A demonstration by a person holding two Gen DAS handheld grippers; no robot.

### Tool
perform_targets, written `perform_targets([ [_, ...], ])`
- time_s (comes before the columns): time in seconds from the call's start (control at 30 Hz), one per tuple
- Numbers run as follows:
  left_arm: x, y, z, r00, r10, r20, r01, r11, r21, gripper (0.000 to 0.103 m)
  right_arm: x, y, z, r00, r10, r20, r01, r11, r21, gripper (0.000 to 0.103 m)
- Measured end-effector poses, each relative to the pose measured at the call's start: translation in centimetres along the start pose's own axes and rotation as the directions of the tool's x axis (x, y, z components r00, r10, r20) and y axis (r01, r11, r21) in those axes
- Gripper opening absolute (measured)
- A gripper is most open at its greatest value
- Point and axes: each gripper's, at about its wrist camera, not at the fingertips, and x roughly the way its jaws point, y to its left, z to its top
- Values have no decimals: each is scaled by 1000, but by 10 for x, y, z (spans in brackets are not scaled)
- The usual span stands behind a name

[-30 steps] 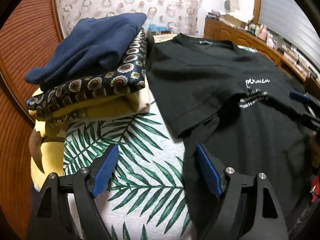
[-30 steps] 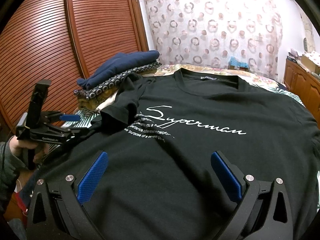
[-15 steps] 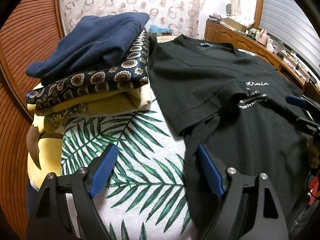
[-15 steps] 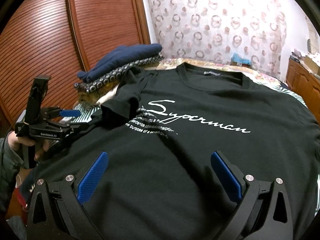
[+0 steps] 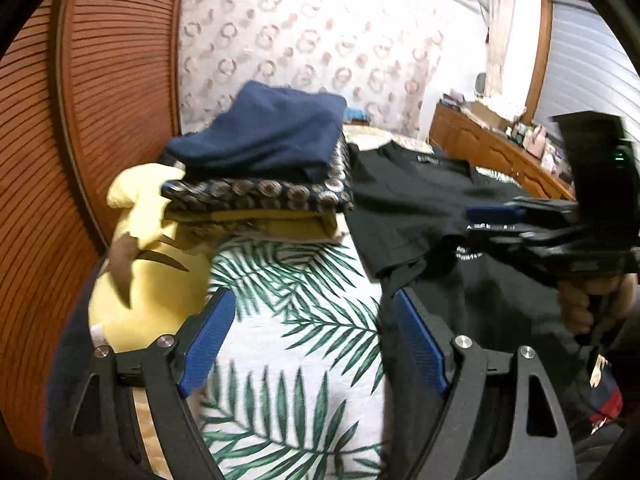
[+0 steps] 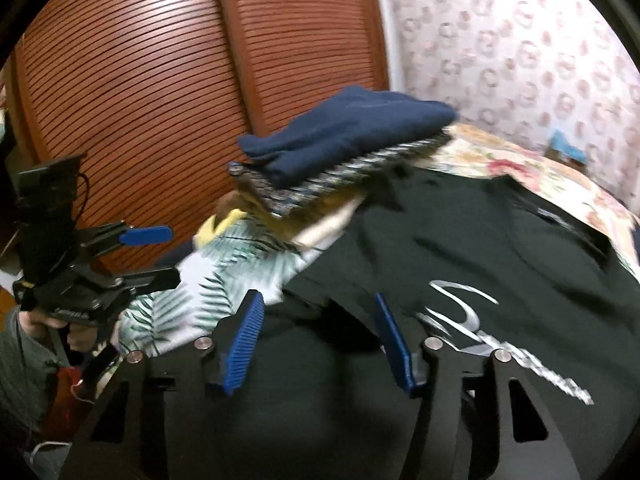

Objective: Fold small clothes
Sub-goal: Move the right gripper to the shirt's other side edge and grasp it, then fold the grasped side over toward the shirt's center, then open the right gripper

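A black T-shirt [image 5: 420, 208] [image 6: 480, 248] with white lettering lies flat on the palm-leaf bedspread [image 5: 296, 312], its left sleeve folded inward. My left gripper [image 5: 314, 336] [image 6: 164, 256] is open above the bedspread, just left of the shirt's edge, with nothing between its fingers. My right gripper [image 6: 320, 336] [image 5: 504, 226] hovers over the shirt near the folded sleeve. Its jaws are closing; shirt fabric lies below the gap, but the pads are not pressing on it.
A stack of folded clothes [image 5: 272, 136] [image 6: 348, 128], navy on top, sits at the bed's far left beside the shirt. A yellow plush toy [image 5: 144, 272] lies by it. A louvred wooden wardrobe [image 6: 160, 80] stands left, a cluttered wooden dresser [image 5: 492, 152] right.
Both grippers lifted and swung left, towards the clothes stack. The right jaws narrowed from wide open to about half. The left jaws kept their width.
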Motion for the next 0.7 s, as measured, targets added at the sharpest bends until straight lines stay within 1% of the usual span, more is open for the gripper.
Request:
perform_targets([
  [0.1, -13, 4, 3, 999, 24, 29, -25, 1000, 9, 82, 26, 6, 11, 999, 23, -39, -24, 999, -29, 50],
  [0.17, -17, 5, 3, 999, 31, 42, -31, 999, 16, 82, 46, 4, 12, 996, 23, -89, -27, 999, -46, 37],
  [0.23, -17, 6, 3, 998, 36, 42, -37, 999, 16, 82, 69, 4, 14, 989, 9, -147, -18, 998, -55, 37],
  [0.3, -15, 5, 2, 999, 39, 38, -40, 999, 17, 82, 83, 2, 15, 985, -4, -174, -7, 998, -63, 37],
  [0.4, -15, 5, 0, 999, 40, 35, -41, 999, 22, 82, 102, 3, 14, 978, -47, -204, 27, 995, -100, 37],
  [0.43, -15, 5, 0, 999, 40, 35, -41, 999, 21, 82, 104, 4, 14, 979, -54, -199, 33, 993, -111, 36],
  [0.5, -14, 5, 0, 999, 37, 36, -38, 999, 21, 82, 108, 7, 14, 976, -82, -202, 56, 989, -134, 21],
  [0.53, -16, 4, -1, 999, 36, 36, -37, 999, 20, 82, 108, 7, 14, 973, -113, -200, 84, 985, -147, 10],
  [0.57, -16, 3, -2, 999, 34, 37, -35, 999, 20, 82, 109, 6, 15, 973, -112, -201, 85, 987, -139, 7],
  [0.6, -17, 1, -2, 999, 32, 38, -33, 999, 20, 82, 106, 3, 16, 976, -94, -196, 72, 990, -118, 6],
  [0.7, -17, -6, -2, 999, 22, 37, -23, 999, 30, 82, 81, -2, 26, 992, -48, -119, 41, 997, -61, 5],
])
